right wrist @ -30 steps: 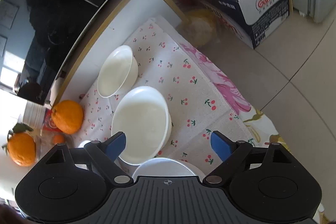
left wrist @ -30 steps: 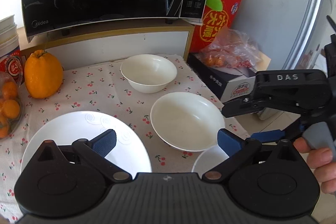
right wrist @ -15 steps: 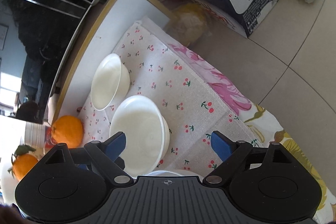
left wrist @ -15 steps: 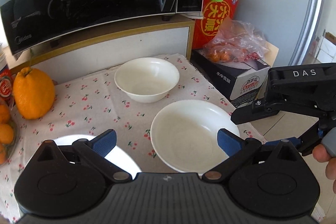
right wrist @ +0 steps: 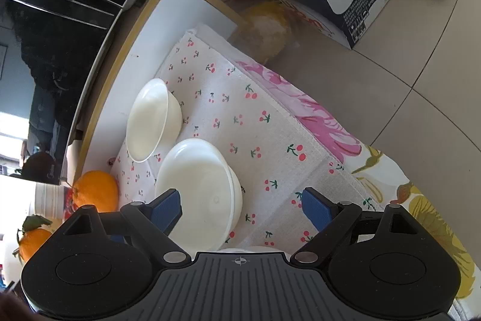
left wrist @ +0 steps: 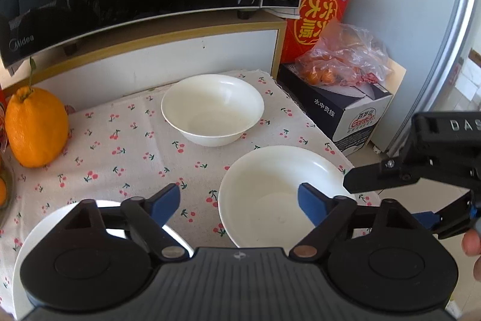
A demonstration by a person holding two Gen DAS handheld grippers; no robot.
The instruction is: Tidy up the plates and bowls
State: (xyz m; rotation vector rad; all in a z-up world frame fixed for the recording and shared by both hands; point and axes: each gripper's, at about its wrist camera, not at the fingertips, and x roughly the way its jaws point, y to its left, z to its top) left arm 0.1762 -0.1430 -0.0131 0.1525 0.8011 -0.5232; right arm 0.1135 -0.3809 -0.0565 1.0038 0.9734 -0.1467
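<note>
White near bowl [left wrist: 270, 200] nearer, left gripper [left wrist: 239, 202] narrowing

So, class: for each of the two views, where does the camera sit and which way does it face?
Left wrist: on the left gripper, angled down at the near bowl; right gripper and fingertips show.
Right wrist: on the right gripper, rolled, facing down at tablecloth and floor.
Shared: both bowls, the orange.

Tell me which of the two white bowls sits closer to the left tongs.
The wider, shallower near bowl, by the cloth's right edge: the left tongs hang open with the right pad over its rim. The deeper far bowl sits back toward the microwave shelf.
</note>
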